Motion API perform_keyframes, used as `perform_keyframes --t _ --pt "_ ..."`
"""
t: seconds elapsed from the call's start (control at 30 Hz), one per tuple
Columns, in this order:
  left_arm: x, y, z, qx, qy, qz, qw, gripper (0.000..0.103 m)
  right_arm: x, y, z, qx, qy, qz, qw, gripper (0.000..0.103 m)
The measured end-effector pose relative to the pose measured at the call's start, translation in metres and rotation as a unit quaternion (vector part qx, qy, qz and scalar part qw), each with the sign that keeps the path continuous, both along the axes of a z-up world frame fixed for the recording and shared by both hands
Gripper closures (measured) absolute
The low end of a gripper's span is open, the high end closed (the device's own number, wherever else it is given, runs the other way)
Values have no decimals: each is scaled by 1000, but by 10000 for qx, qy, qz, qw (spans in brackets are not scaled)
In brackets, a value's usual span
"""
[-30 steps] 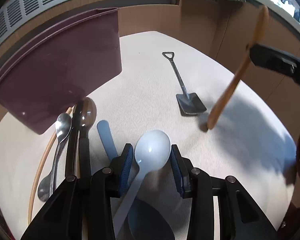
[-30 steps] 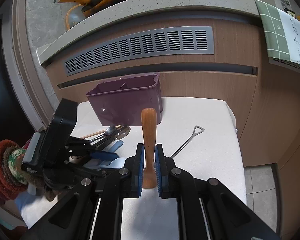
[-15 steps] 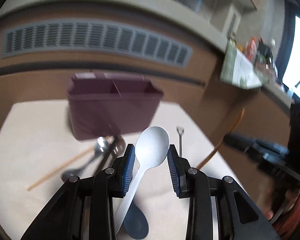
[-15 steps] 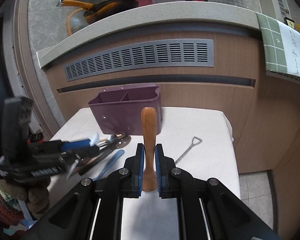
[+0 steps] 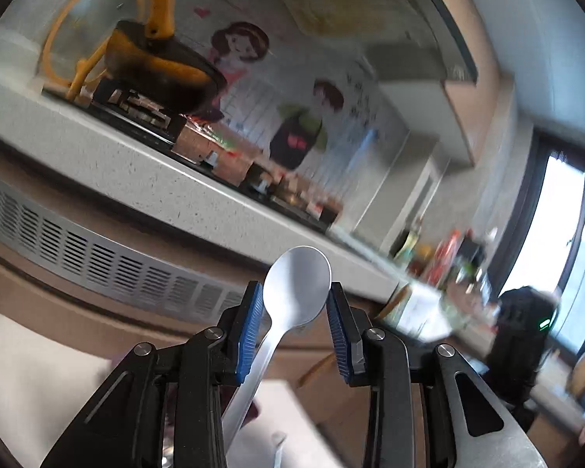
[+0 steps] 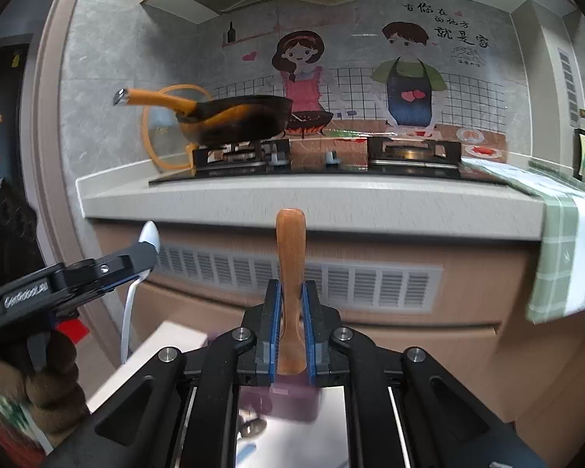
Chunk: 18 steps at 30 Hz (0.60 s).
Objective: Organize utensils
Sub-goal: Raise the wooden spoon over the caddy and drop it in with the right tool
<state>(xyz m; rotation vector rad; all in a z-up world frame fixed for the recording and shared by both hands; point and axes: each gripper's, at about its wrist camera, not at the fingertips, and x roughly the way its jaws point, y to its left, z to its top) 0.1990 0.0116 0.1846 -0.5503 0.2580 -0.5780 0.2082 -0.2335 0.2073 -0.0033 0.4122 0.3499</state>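
I've got a utensil in each hand, both lifted well above the white surface. My left gripper has its blue-padded fingers on either side of the pale plastic spoon; the bowl pokes up past the tips and the handle slants down between them. The pads look to be pinching the neck, though a sliver of a gap shows, so I'd call it a loose hold. My right gripper has its fingers clamped tight on the orange-brown wooden spoon handle, which stands upright. At the bottom of the right view, blurred, sits the dark purple plastic utensil holder, just under that wooden handle, and a bit of metal cutlery lies on the surface beside it. My read: two pieces are picked up but nothing is dropped in yet, and at least that cutlery is left to collect. Writing: the wall mural carries Chinese characters at top right, which I make out as "有你在的地方就是家". There's white lettering on the left gripper's black body in the right view, too smeared to read.
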Motion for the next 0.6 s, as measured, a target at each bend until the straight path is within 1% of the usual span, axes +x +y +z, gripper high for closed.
perform_keyframes --t 0.03,0.1,0.17,0.2,0.27,0.33,0.43,0.5,0.6 --pt "8 0 -6 -76 -15 6 10000 68 9 3 -5 27 77 -11 10000 93" --pt "26 -4 -20 89 2 148 9999 68 24 8 -19 9 250 17 9997 93" --pt "42 -5 -36 153 102 191 9996 68 37 12 -33 -48 362 26 9993 93" --pt "51 -5 -45 100 201 185 9996 68 45 14 -44 -80 432 20 9990 93" --pt "72 -2 -67 -131 468 134 9987 68 53 14 -58 -84 558 22 9984 93" --pt "81 -1 -83 -223 599 145 9979 68 65 14 -78 -50 765 22 9971 93" --pt "96 0 -105 -355 764 148 9963 68 73 15 -96 -82 923 -5 9957 93" --pt "100 -2 -116 -342 832 92 9959 68 79 14 -110 -85 1064 -34 9943 93" --pt "98 -4 -131 -226 829 69 9963 69 83 13 -128 10 1312 17 9914 93"
